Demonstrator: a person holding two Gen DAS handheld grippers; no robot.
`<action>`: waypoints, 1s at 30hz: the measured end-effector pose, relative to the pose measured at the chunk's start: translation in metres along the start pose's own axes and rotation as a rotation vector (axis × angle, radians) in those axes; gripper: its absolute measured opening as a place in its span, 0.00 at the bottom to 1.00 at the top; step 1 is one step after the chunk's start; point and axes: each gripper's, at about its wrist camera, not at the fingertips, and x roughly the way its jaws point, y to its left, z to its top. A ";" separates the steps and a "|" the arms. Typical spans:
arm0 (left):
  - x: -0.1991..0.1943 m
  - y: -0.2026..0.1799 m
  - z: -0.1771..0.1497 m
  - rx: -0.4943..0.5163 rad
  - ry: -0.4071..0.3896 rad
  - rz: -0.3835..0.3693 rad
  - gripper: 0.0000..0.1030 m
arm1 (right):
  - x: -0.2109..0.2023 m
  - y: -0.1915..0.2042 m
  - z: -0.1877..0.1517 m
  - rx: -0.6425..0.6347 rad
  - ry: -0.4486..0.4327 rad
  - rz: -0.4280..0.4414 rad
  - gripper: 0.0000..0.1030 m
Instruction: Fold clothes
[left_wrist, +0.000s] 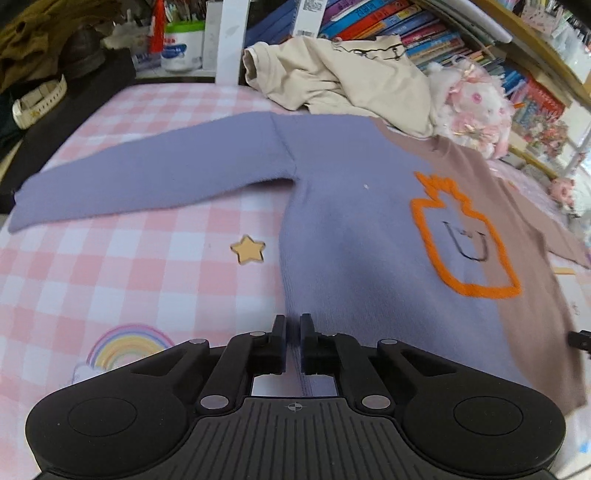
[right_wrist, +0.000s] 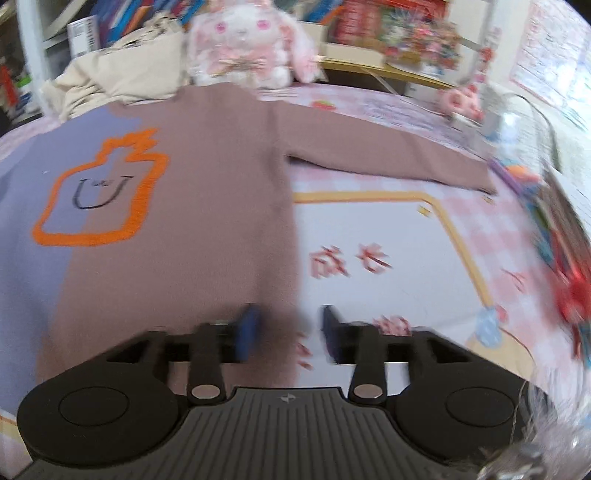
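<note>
Two matte-black handheld claws, blue-padded fingers

Left claw (left_wrist: 293, 343): black linkage arms with silver round pivot pins, ribbed dark-grey centre plate bearing a small crosshair mark, round black housings either side, blue pads (left_wrist: 283, 350) on inner finger faces. Right claw (right_wrist: 290, 332): same build, blue pads (right_wrist: 248, 332), blurred.

My right gripper (right_wrist: 290, 332) and the sheet's red lettering (right_wrist: 349, 262) were smeared by blur — unreadable — and the cream garment (left_wrist: 332, 77) hid the sweater's (left_wrist: 351, 229) collar.
</note>
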 end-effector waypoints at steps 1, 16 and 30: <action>-0.004 0.001 -0.004 -0.005 0.004 -0.010 0.11 | -0.003 -0.004 -0.003 0.022 0.003 0.003 0.39; -0.015 -0.015 -0.032 -0.036 0.032 -0.023 0.04 | -0.021 -0.013 -0.032 0.088 0.012 0.072 0.08; -0.018 -0.011 -0.033 -0.022 0.036 -0.017 0.05 | -0.023 -0.016 -0.037 0.104 0.007 0.100 0.11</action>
